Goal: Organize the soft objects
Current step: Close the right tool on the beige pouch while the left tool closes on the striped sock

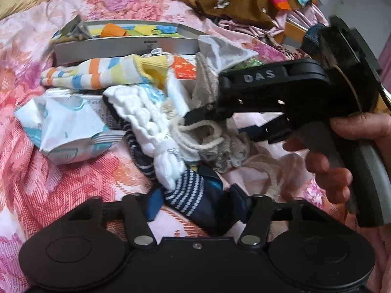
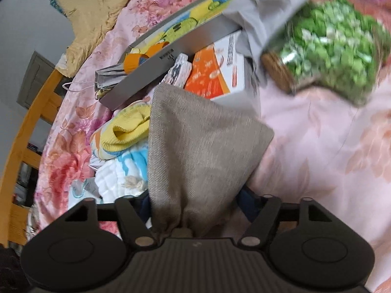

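A heap of soft things lies on a floral bedspread (image 1: 48, 195). My left gripper (image 1: 196, 202) is at the near edge of the heap, its blue pads (image 1: 152, 207) closed on a navy sock with white stripes (image 1: 188, 195). A hand (image 1: 342, 161) brings my right gripper (image 1: 212, 127) in from the right, onto a beige drawstring bag (image 1: 220, 144). In the right wrist view that beige bag (image 2: 200, 151) fills the space between the fingers of the right gripper (image 2: 193, 205), with its neck bunched at the gripper's base. A white quilted cloth (image 1: 151, 122) and a striped sock with a yellow cuff (image 1: 105, 75) lie beside them.
A flat grey box (image 1: 127, 46), an orange carton (image 2: 212, 73) and a crumpled tissue packet (image 1: 70, 131) lie around the heap. A bag of green sweets (image 2: 330, 48) and a grey cloth (image 2: 259, 17) lie farther off. A wooden bed frame (image 2: 22, 146) runs along the left.
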A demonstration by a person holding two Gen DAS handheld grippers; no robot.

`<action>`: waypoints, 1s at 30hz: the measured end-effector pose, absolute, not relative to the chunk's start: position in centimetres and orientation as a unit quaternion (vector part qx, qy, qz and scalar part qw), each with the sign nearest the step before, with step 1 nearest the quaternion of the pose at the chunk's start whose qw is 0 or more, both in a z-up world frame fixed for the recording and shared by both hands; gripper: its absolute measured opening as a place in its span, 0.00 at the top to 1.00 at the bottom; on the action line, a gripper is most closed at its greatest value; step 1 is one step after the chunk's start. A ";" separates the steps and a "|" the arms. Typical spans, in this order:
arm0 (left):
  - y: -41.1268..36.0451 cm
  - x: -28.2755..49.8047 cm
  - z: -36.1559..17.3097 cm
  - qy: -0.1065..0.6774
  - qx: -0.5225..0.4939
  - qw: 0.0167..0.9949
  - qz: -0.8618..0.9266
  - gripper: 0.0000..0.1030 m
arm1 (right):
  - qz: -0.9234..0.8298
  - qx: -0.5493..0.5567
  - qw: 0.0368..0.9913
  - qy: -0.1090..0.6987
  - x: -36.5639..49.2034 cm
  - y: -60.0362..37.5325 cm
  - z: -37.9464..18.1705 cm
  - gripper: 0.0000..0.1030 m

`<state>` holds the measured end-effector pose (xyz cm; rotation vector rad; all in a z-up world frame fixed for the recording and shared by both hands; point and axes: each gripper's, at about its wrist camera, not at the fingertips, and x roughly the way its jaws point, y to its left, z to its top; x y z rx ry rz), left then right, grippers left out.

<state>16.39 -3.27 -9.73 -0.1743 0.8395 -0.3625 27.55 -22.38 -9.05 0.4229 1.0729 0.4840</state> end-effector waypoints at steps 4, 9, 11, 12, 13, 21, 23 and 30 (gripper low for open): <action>-2.3 16.7 -10.0 0.412 -0.114 0.890 -0.158 0.64 | 0.231 0.211 0.807 0.500 27.5 -22.7 -9.0 0.43; -2.1 16.6 -10.0 0.413 -0.120 0.890 -0.149 0.74 | 0.236 0.215 0.809 0.494 27.1 -23.1 -8.7 0.53; -1.9 16.5 -10.1 0.413 -0.127 0.890 -0.144 0.82 | 0.236 0.219 0.810 0.491 27.0 -23.1 -8.4 0.55; -1.6 16.4 -10.1 0.413 -0.134 0.890 -0.143 0.83 | 0.238 0.222 0.809 0.489 26.9 -23.2 -8.3 0.56; -1.5 16.4 -10.1 0.413 -0.142 0.889 -0.142 0.86 | 0.239 0.226 0.809 0.488 26.8 -23.3 -8.2 0.56; -0.2 16.1 -10.1 0.412 -0.204 0.879 -0.125 0.93 | 0.241 0.264 0.797 0.488 26.6 -24.5 -8.0 0.51; -0.1 16.1 -10.1 0.416 -0.204 0.878 -0.116 0.94 | 0.243 0.271 0.792 0.490 26.5 -24.5 -8.1 0.51; 0.2 14.9 -9.4 0.414 -0.187 0.887 -0.083 0.96 | 0.235 0.265 0.808 0.472 25.8 -25.0 -7.3 0.61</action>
